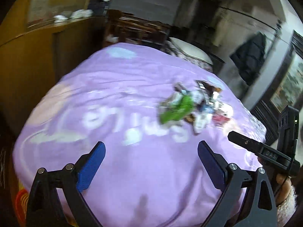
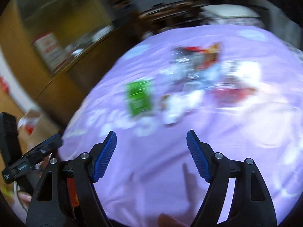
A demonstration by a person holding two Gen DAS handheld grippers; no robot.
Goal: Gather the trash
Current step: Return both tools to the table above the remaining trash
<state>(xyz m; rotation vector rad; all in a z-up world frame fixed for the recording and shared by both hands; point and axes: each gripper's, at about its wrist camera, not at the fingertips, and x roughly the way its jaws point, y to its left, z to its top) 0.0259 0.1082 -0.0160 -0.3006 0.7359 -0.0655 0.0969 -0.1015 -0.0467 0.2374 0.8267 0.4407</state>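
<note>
- The trash (image 1: 191,106) lies as a loose heap of wrappers on a purple cloth (image 1: 117,98) with pale lettering; the surface under it looks like a bed, though blur leaves that unsure.
- The heap is bunched in one spot, so it can likely be taken piece by piece from its near edge.
- The left gripper (image 1: 151,162) hangs above the cloth with its blue fingers (image 1: 92,168) spread wide and nothing between them, which reads as an approach.
- From it, the heap sits ahead and to the right, well apart from the fingertips.
- The right gripper (image 2: 151,155) is likewise spread and empty.
- In its view a green wrapper (image 2: 139,98) lies nearest, ahead and slightly left of the gap; the white and red pieces (image 2: 197,79) lie beyond, none touching the fingers.
</note>
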